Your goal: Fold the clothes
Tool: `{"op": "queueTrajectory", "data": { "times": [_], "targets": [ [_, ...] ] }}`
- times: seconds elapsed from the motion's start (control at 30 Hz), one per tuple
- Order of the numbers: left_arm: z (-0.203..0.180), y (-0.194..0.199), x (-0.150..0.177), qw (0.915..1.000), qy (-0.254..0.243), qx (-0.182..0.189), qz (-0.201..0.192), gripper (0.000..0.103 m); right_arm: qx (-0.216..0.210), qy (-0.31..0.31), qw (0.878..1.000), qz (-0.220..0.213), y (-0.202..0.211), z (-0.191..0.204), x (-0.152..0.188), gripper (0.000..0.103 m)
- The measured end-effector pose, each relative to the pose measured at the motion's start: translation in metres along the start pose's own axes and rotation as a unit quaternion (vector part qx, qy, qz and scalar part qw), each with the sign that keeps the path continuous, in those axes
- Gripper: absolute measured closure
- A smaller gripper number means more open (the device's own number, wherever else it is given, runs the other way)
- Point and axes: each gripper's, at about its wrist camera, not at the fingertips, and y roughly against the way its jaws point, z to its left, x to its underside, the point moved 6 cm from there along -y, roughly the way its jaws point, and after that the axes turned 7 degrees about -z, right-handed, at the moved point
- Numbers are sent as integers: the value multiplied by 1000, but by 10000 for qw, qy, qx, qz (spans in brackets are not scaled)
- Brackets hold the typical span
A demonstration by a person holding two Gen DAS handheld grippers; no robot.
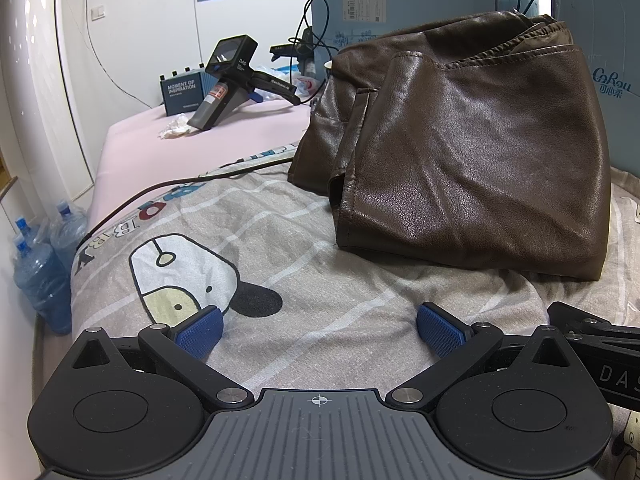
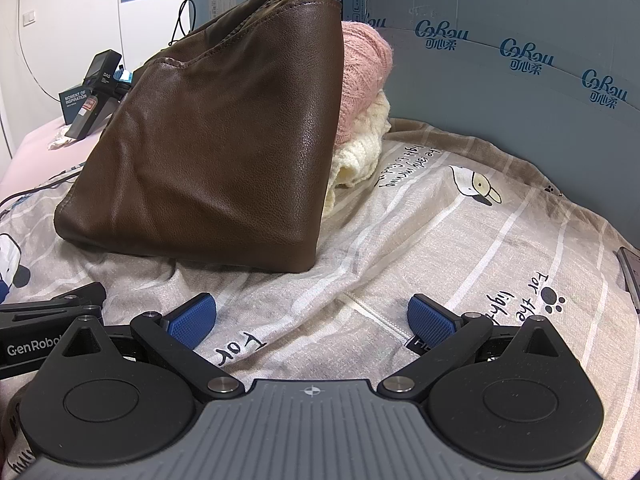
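Note:
A folded brown leather garment (image 1: 472, 168) lies on the cartoon-print sheet (image 1: 280, 240), ahead of both grippers; it also shows in the right wrist view (image 2: 216, 152). My left gripper (image 1: 319, 330) is open and empty, low over the sheet, short of the garment's near edge. My right gripper (image 2: 311, 320) is open and empty, also short of the garment. Folded pink knitwear (image 2: 366, 64) rests on cream knitwear (image 2: 360, 148) behind the brown garment's right side. The right gripper's body (image 1: 596, 344) shows at the left view's right edge.
Blue cardboard boxes (image 2: 500, 80) wall off the back and right. A spare handheld gripper (image 1: 228, 80) and a small dark box (image 1: 180, 94) sit on the pink surface (image 1: 160, 152) at the far left. A black cable (image 1: 168, 188) crosses the sheet. Water bottles (image 1: 40, 268) stand on the floor at left.

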Motion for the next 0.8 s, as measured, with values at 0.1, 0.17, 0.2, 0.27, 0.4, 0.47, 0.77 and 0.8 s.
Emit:
{"op": "queueTrajectory", "data": {
  "times": [0.1,0.17,0.2,0.27,0.4,0.47,0.77,0.8],
  "targets": [
    [0,0,0,10000,3,0,1,0,0,0,10000,1,0,0,0,0],
    [0,0,0,10000,9,5,2,0,0,3,10000,2,0,0,0,0],
    [0,0,0,10000,13,7,3,0,1,3,10000,2,0,0,0,0],
    [0,0,0,10000,16,10,3,0,0,3,10000,2,0,0,0,0],
    [0,1,0,10000,25,13,2,0,0,5,10000,2,0,0,0,0],
    [0,1,0,10000,28,14,1,0,1,5,10000,2,0,0,0,0],
    [0,1,0,10000,35,19,-2,0,3,5,10000,2,1,0,0,0],
    [0,1,0,10000,36,19,-2,0,3,5,10000,2,1,0,0,0]
  ]
}}
